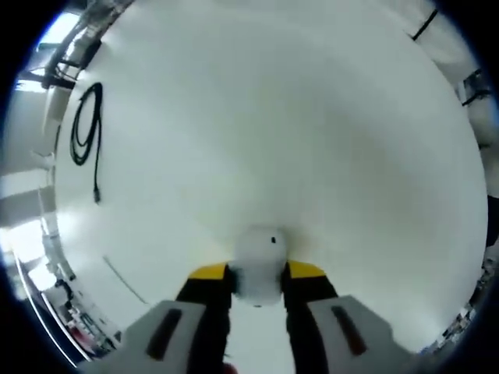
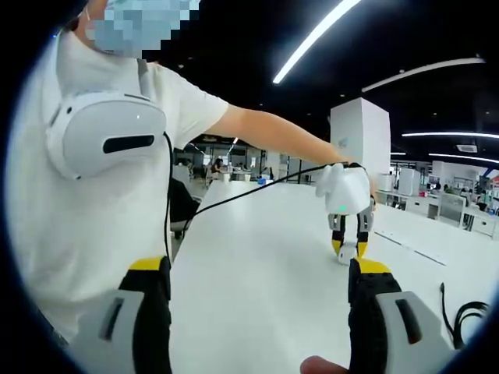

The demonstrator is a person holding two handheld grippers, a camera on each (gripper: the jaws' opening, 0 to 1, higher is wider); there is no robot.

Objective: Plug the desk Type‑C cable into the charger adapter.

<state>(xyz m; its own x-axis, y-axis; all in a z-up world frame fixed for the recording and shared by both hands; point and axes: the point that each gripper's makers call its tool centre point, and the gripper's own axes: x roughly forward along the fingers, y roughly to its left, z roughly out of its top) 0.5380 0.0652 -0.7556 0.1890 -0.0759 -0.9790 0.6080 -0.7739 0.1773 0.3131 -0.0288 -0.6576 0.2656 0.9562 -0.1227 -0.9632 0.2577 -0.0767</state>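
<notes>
A white charger adapter (image 1: 261, 251) rests on the white table (image 1: 296, 117), and my left gripper (image 1: 259, 274) is shut on it with its yellow-tipped jaws against both sides. The black Type-C cable (image 1: 84, 125) lies coiled far off at the upper left, one plug end trailing down. The right gripper view shows the left gripper (image 2: 348, 248) pointing down onto the table with the adapter (image 2: 347, 257) at its tips. My right gripper (image 2: 259, 269) hovers above the table, open, nothing between its jaws. Part of the cable (image 2: 465, 313) lies at the lower right.
A person in a white shirt (image 2: 86, 226) stands close on the left, one arm stretched over the table to the left gripper. A thin black wire (image 2: 257, 187) runs from the chest to that gripper. Office desks and a white pillar (image 2: 360, 132) stand behind the table.
</notes>
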